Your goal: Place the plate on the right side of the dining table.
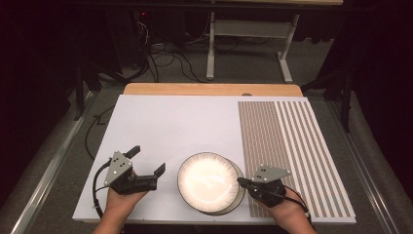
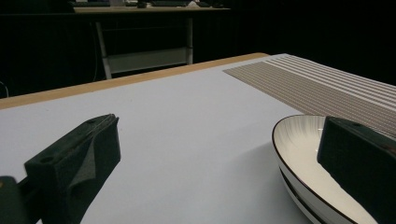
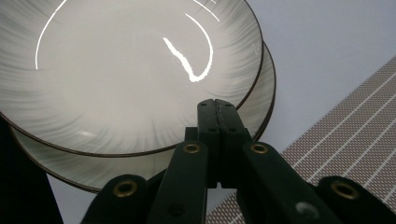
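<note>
Nearest me, my right hand-held gripper [image 1: 242,182] is clenched, jaws pressed together with nothing between them, its tip at the right rim of the upper plate [image 1: 208,181]. The right gripper view reveals what the high view barely hints at: a second plate [image 3: 261,100] stacked beneath, offset toward the striped placemat [image 1: 292,156]. My left hand-held gripper [image 1: 146,160] is released, jaws wide apart, just left of the plates on the white desk [image 1: 165,122]. In the left gripper view one jaw hides part of the plate rim. Beyond the desk the floor is dark, its cables [image 1: 170,61] hard to make out.
</note>
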Demonstrator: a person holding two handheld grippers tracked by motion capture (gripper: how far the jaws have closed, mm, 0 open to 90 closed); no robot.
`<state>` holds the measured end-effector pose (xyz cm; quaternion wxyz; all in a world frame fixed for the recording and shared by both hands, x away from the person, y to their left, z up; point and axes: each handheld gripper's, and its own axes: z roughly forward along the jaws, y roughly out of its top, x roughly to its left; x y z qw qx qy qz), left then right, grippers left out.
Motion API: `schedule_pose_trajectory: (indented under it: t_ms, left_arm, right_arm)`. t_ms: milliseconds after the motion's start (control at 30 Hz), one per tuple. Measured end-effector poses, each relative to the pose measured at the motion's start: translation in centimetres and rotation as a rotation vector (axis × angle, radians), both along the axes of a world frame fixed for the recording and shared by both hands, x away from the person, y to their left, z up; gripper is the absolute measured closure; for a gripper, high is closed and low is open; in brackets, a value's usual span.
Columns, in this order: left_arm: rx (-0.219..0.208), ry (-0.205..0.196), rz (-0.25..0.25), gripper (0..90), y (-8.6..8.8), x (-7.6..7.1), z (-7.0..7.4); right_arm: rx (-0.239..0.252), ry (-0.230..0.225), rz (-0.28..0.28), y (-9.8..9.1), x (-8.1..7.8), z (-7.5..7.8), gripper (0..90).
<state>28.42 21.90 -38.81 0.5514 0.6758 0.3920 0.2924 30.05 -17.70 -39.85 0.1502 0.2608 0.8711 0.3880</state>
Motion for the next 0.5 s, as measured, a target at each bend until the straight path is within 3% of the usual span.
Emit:
schedule_pose_trajectory:
  t_ms: [500]
  left_arm:
    - [-0.002,0.0,-0.001,0.1,-0.07,-0.02,0.03]
  right_arm:
    - [0.002,0.01,0.016,0.51,0.12,-0.24,90.0]
